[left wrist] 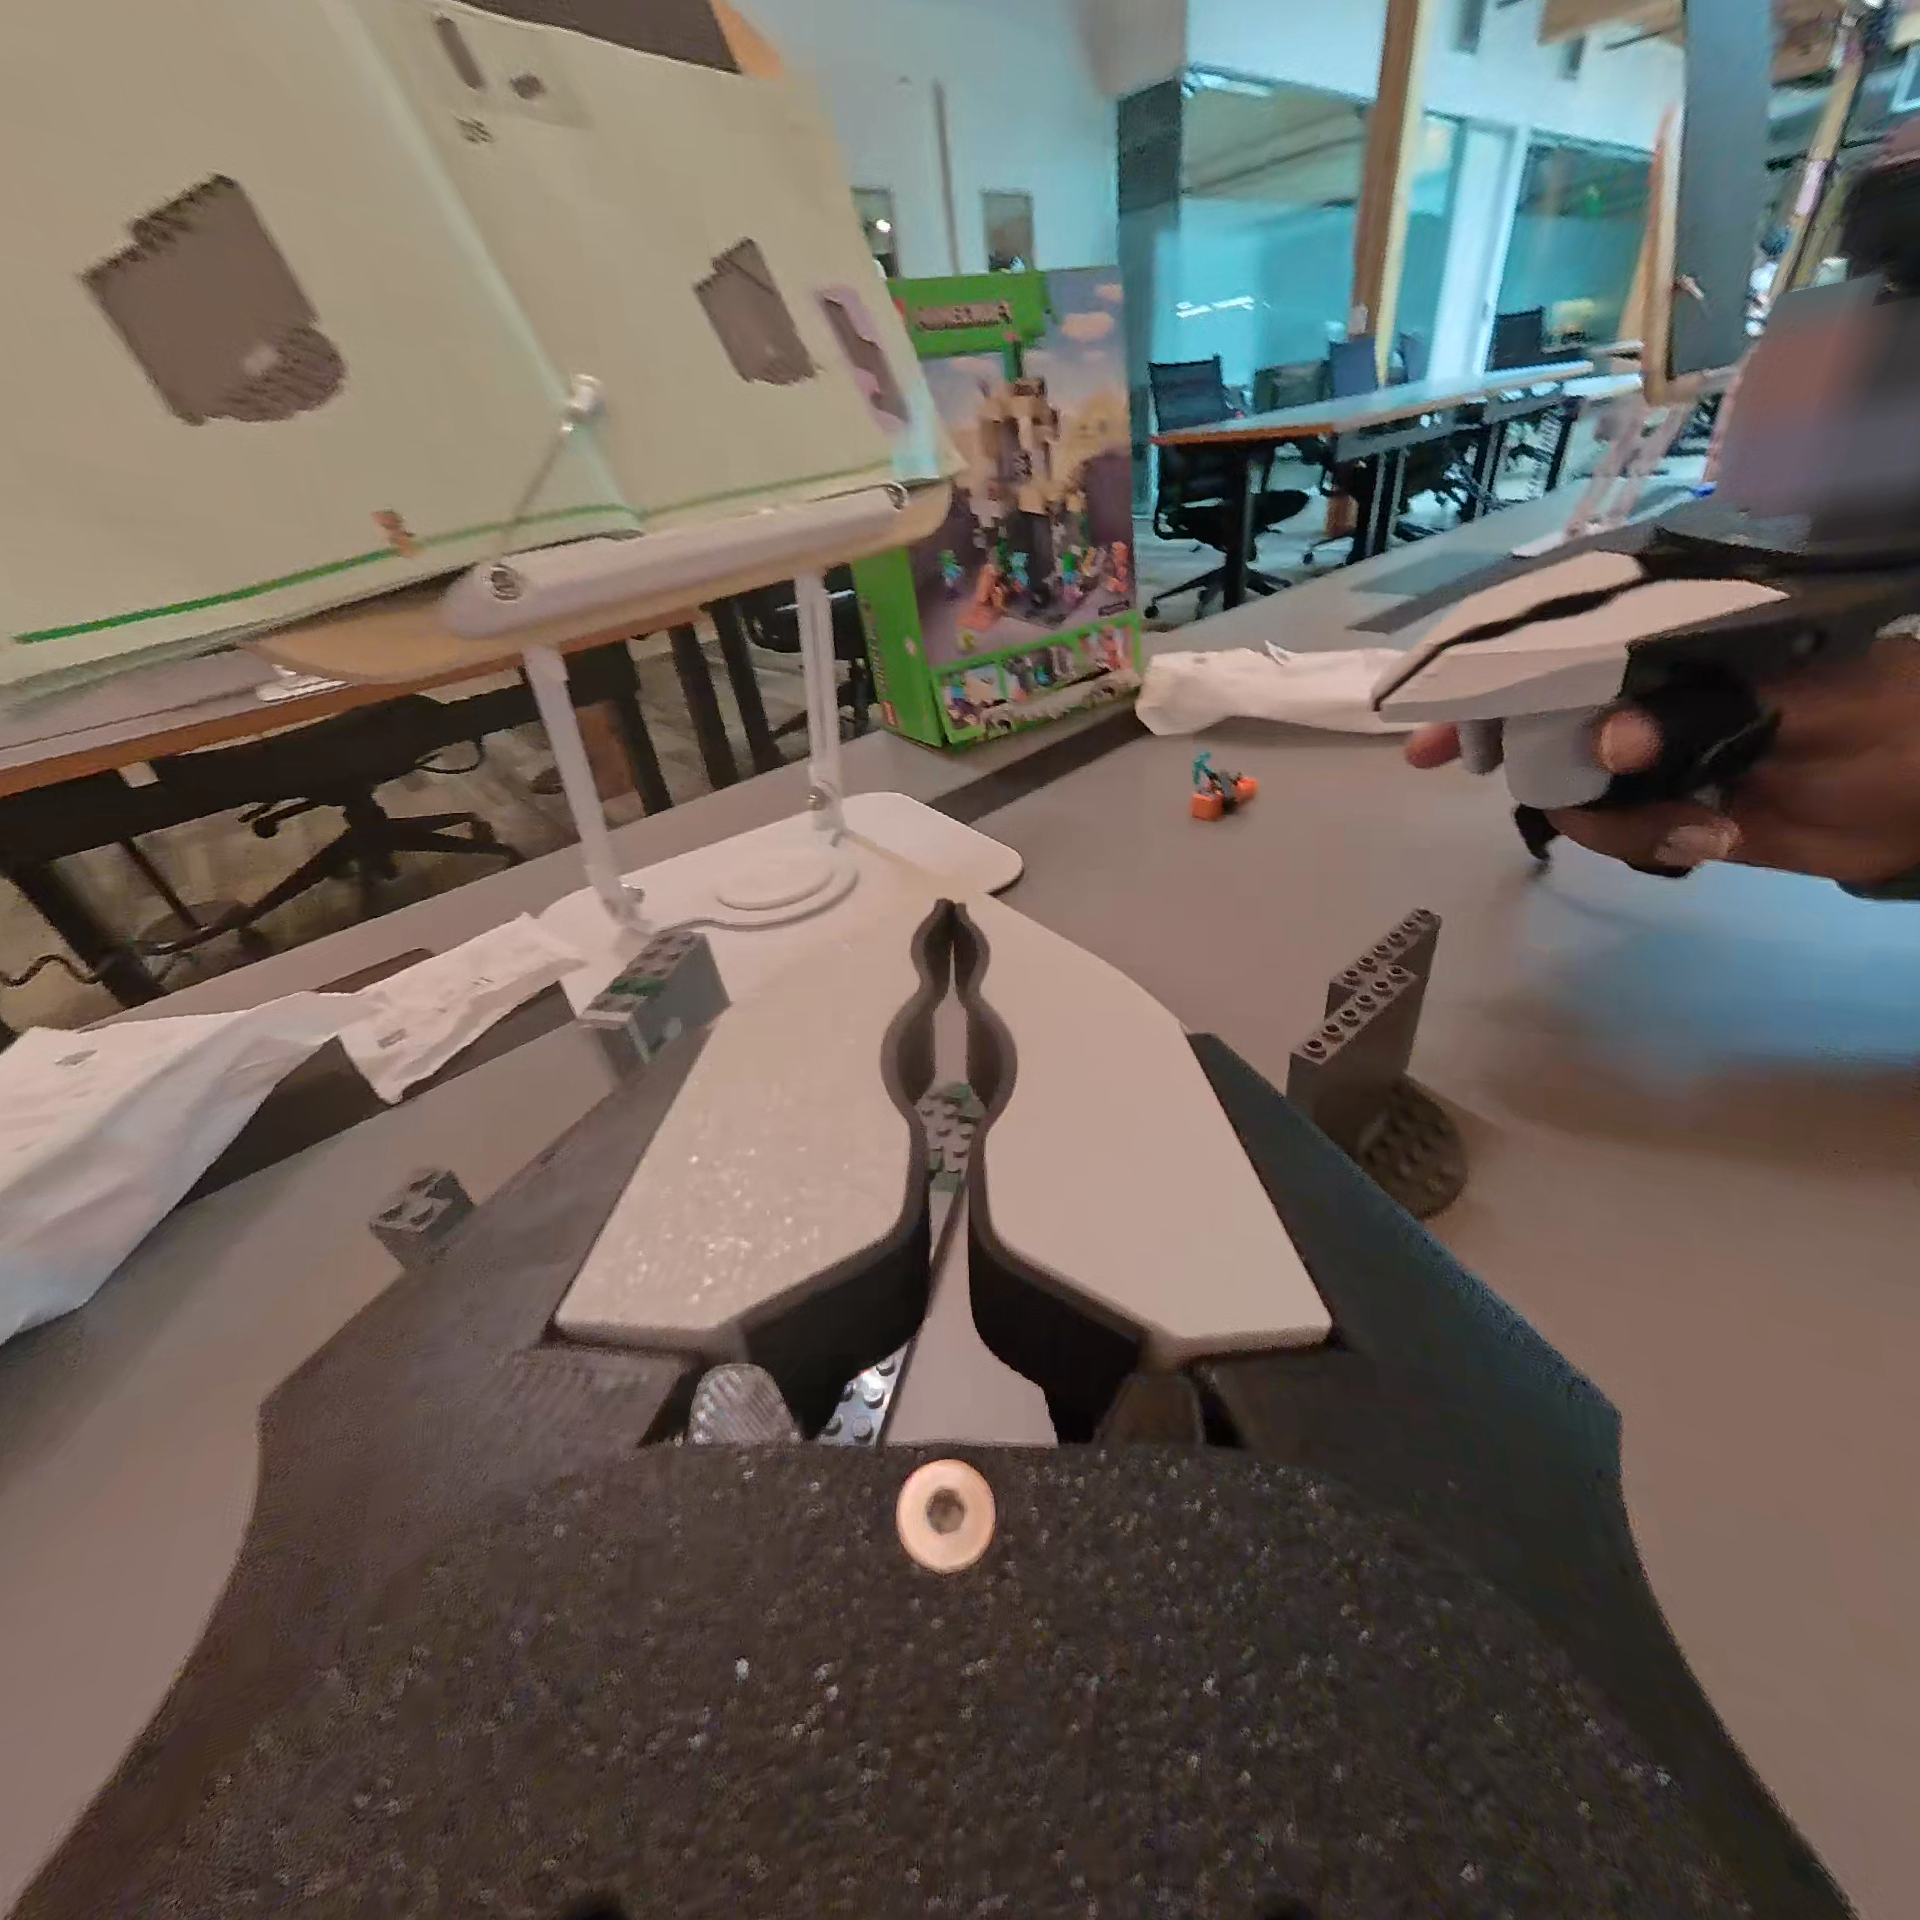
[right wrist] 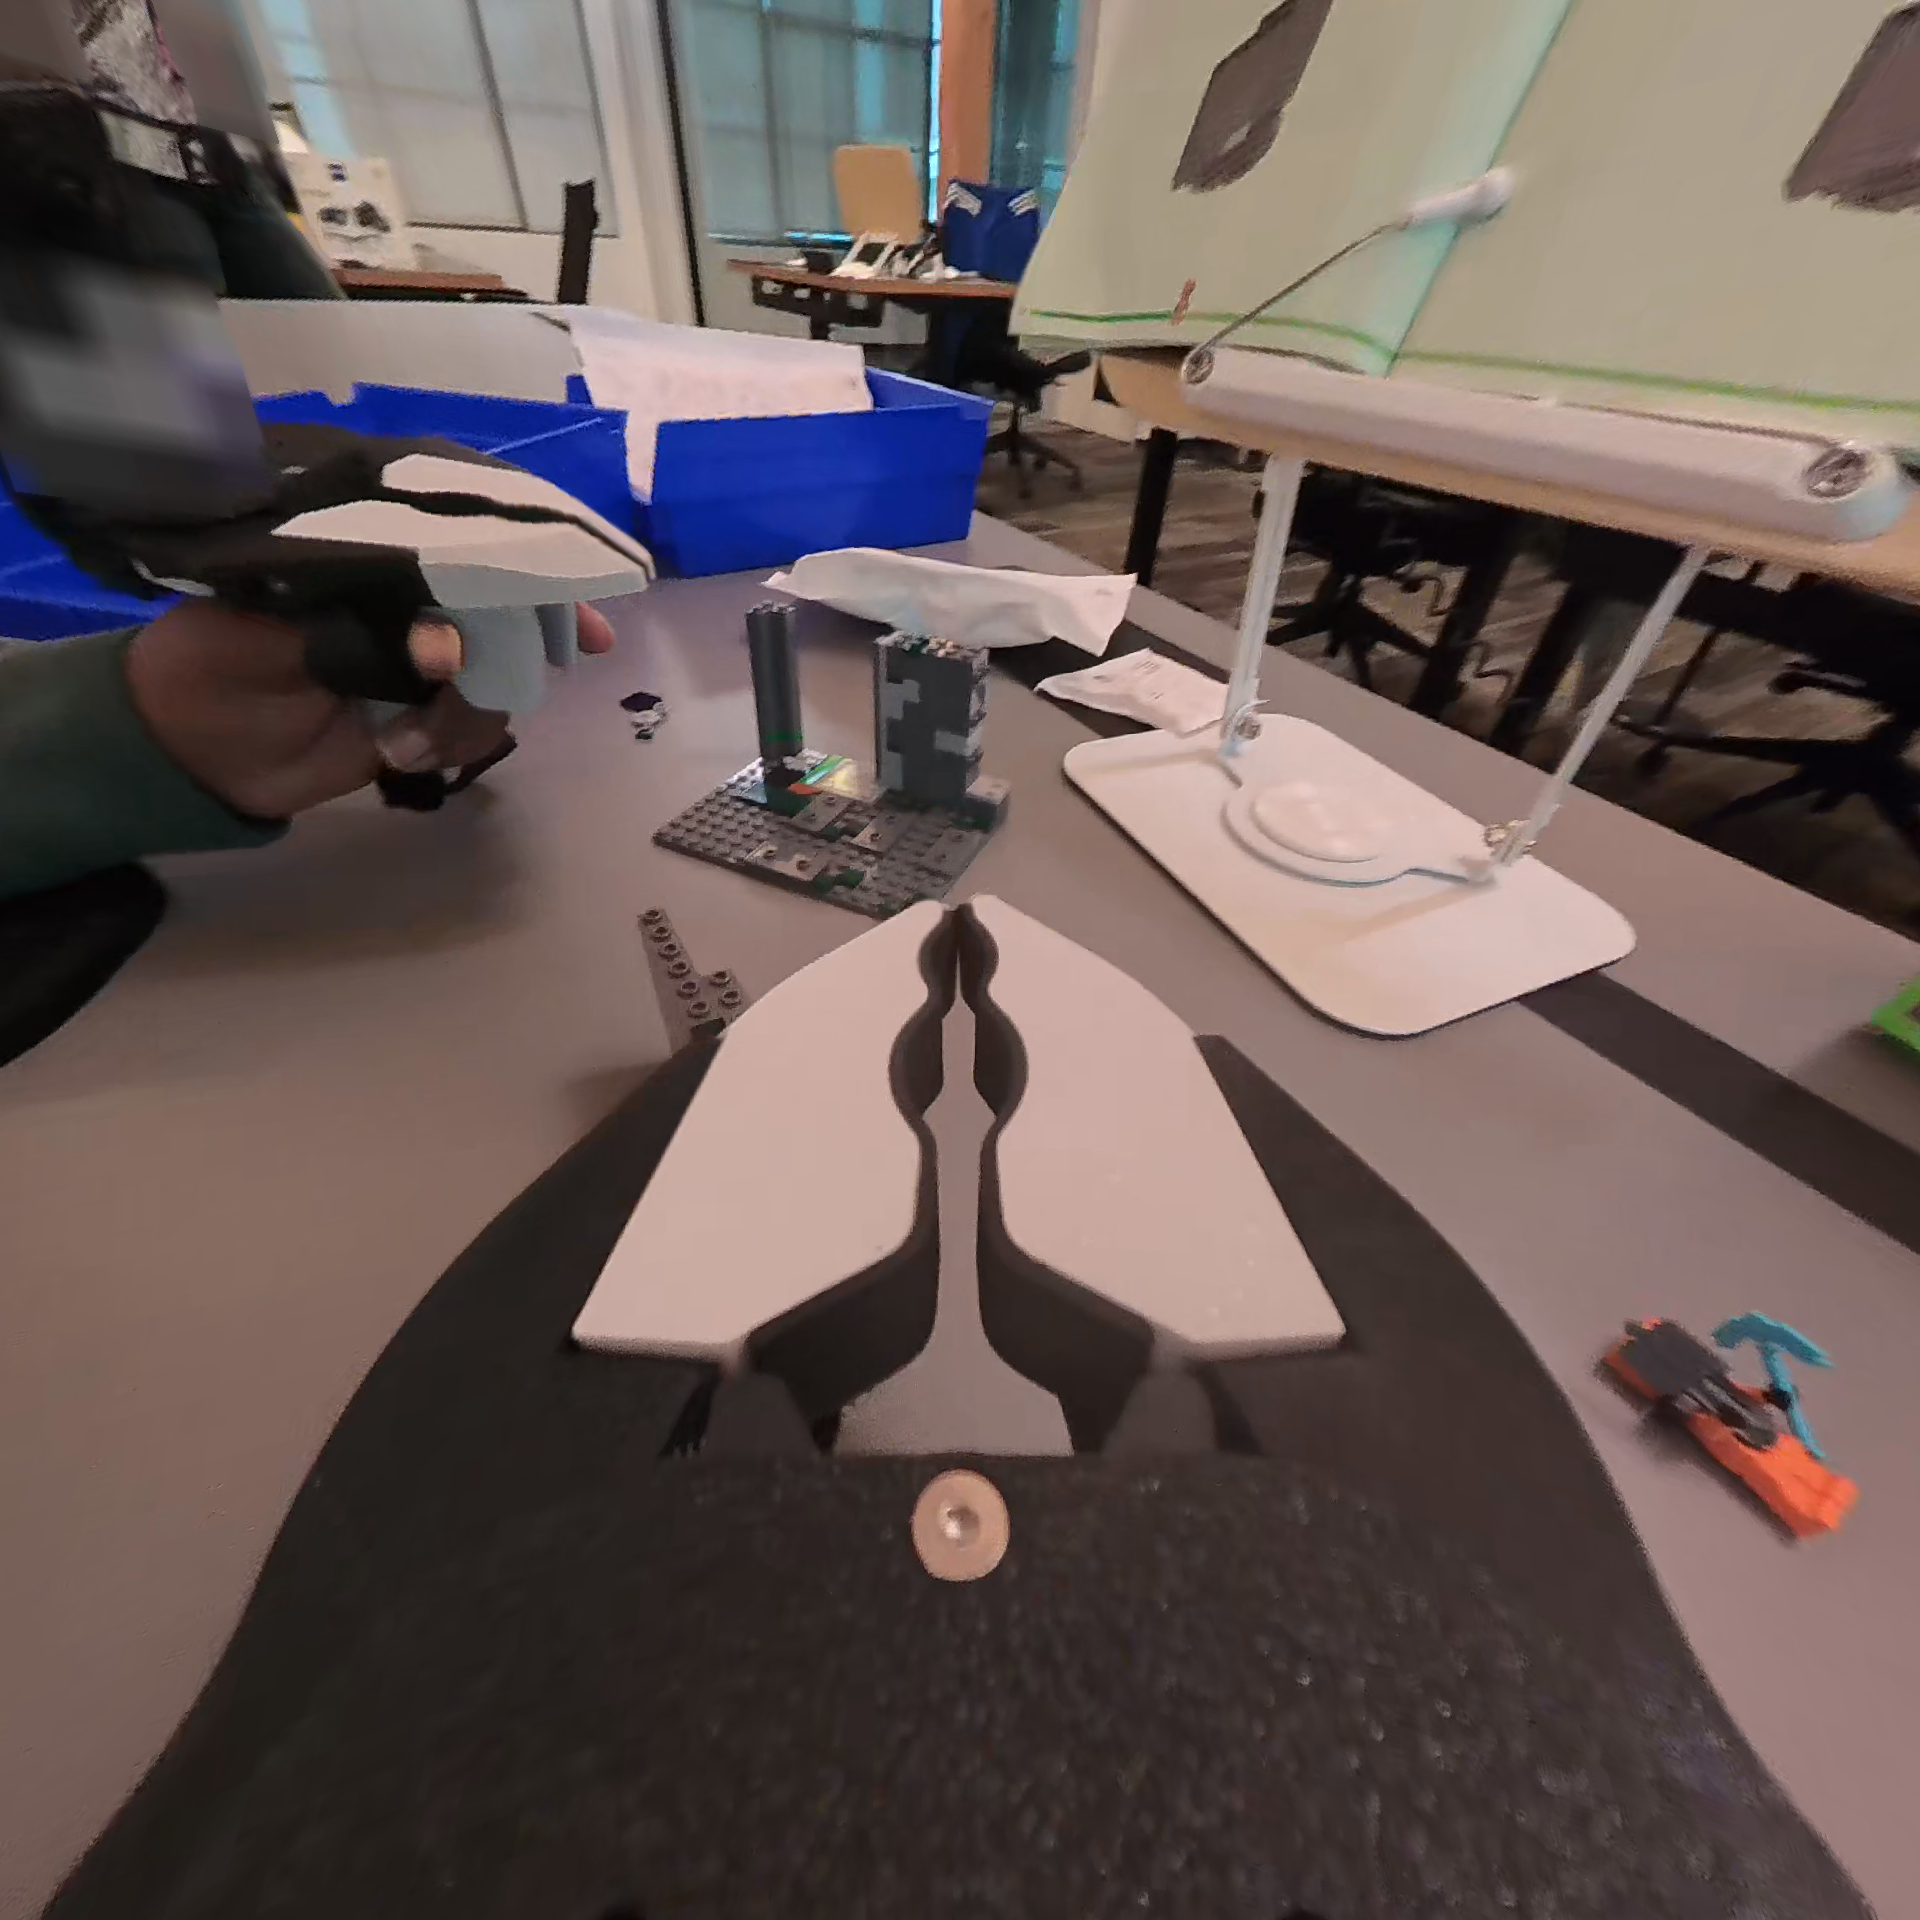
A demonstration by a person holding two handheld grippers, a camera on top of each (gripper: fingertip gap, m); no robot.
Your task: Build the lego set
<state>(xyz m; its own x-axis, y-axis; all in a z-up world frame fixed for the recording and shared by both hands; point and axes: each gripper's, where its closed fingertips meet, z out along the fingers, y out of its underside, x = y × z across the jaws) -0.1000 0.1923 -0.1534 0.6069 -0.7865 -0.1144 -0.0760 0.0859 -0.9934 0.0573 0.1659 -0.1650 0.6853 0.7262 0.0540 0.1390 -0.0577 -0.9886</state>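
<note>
Lego build [right wrist: 847, 790] whole only in right wrist view | left tool [left wrist: 951, 920] closed over it, grip unclear | right tool [right wrist: 961, 914] closed, empty.

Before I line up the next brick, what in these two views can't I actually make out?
- Instruction pages, both views: motion blur smears the step drawings.
- Build on the baseplate, left wrist view: the left gripper covers most of it; only studs show through the slit.
- Loose dark bits, right wrist view: too small to identify.
- Orange figure, left wrist view: too small for detail.
- Blue bins, right wrist view: contents hidden by their walls.
</note>
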